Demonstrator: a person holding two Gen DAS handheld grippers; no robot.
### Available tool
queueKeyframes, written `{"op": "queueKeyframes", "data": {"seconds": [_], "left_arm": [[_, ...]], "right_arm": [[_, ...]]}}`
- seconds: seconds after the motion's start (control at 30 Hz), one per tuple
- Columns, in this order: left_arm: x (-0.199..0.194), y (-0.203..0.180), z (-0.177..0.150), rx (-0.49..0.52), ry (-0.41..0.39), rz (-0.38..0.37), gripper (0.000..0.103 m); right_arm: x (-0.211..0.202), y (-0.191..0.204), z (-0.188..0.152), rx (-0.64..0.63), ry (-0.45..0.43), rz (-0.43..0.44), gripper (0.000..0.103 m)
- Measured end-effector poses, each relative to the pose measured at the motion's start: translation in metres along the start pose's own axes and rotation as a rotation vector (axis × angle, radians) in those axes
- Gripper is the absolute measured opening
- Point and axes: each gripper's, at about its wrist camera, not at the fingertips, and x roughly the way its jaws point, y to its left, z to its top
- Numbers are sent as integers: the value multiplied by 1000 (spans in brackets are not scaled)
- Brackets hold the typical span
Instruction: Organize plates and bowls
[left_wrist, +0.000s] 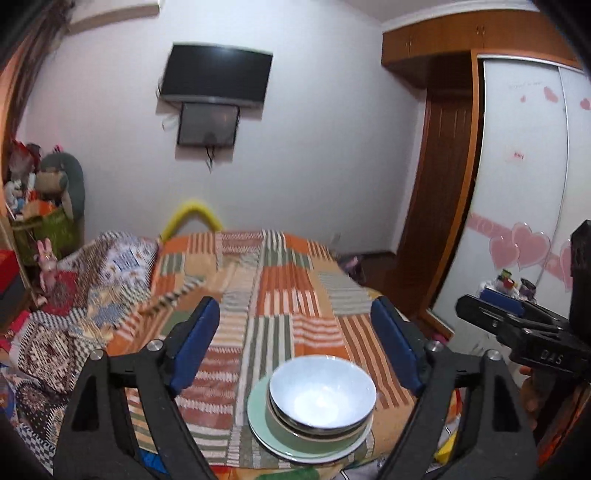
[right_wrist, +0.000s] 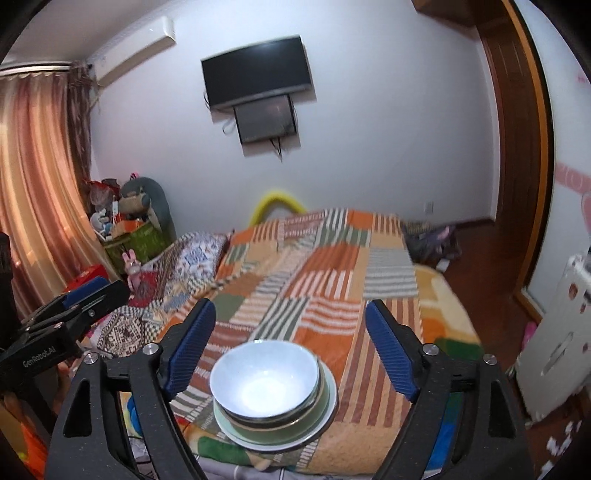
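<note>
A stack of dishes sits on the bed's near end: a pale blue bowl (left_wrist: 322, 395) nested in a dark-rimmed bowl and a green bowl (left_wrist: 295, 435), all on a light green plate (left_wrist: 258, 424). The same bowl (right_wrist: 264, 380) and plate (right_wrist: 328, 402) show in the right wrist view. My left gripper (left_wrist: 295, 332) is open and empty, held above and behind the stack. My right gripper (right_wrist: 290, 332) is open and empty, also above the stack. The right gripper (left_wrist: 517, 325) shows at the right edge of the left wrist view; the left gripper (right_wrist: 74, 306) shows at the left of the right wrist view.
The bed has an orange, green and white striped patchwork cover (left_wrist: 280, 280) and a patterned quilt (left_wrist: 92, 295) on its left. Toys and bags (left_wrist: 40, 206) stand at the far left. A wardrobe (left_wrist: 524, 184) is to the right, a TV (left_wrist: 216, 74) on the wall.
</note>
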Motion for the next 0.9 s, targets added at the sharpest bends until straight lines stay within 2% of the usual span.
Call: {"op": "queueKeyframes", "data": {"seconds": [0.07, 0.13, 0.2, 0.53, 0.9], "left_arm": [[-10, -2, 2, 11, -39, 17, 95], [-19, -4, 3, 14, -67, 23, 98], [-23, -5, 3, 21, -78, 20, 99], [-42, -14, -3, 43, -105, 28, 101], [-44, -21, -8, 55, -102, 37, 102]], "right_arm": [[-6, 4, 1, -10, -32, -3, 90], [-11, 7, 3, -18, -59, -1, 94], [-16, 9, 3, -19, -82, -3, 102], [-34, 19, -3, -44, -151, -14, 103], [-40, 21, -8, -49, -163, -18, 103]]}}
